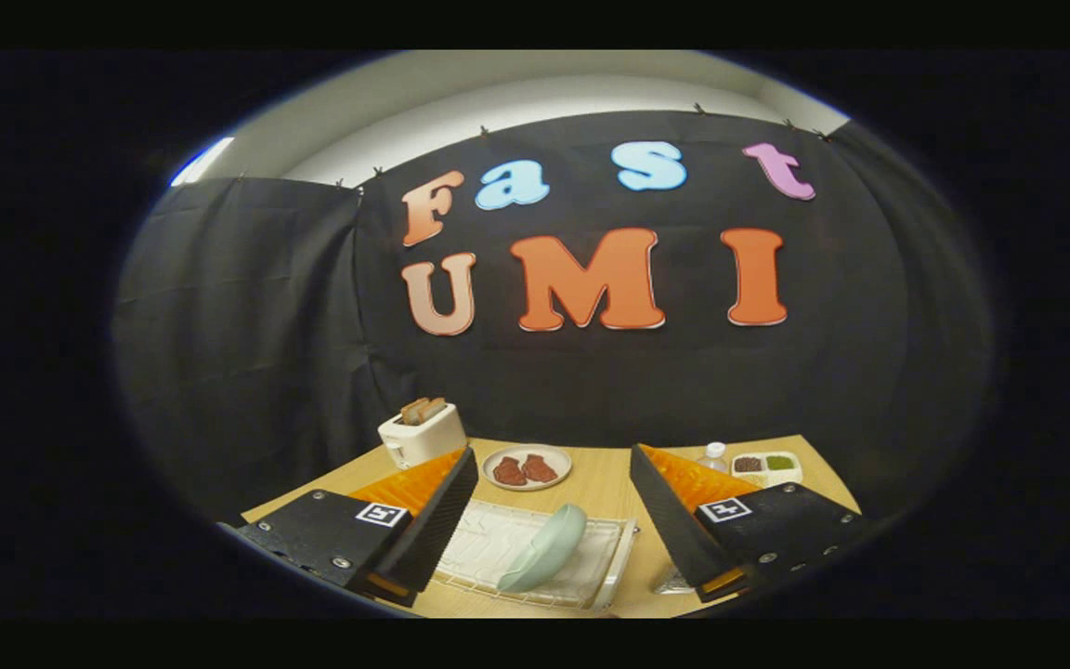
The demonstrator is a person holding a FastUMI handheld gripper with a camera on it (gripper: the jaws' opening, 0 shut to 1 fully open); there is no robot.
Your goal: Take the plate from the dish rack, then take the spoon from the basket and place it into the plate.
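Observation:
A pale green plate [546, 548] stands tilted on its edge in a white wire dish rack [489, 544] on the wooden table. My gripper [554, 465] hangs above the rack, open, with its two fingers spread wide. The plate lies below and between the fingers, untouched. Part of a clear object [674, 583] peeks out under the right finger; I cannot tell what it is.
A white toaster [421, 433] with bread slices stands at the back left. Beyond the rack sits a small plate with two pieces of meat [526, 467]. At the back right are a clear bottle [713, 455] and a white divided tray of food [766, 467].

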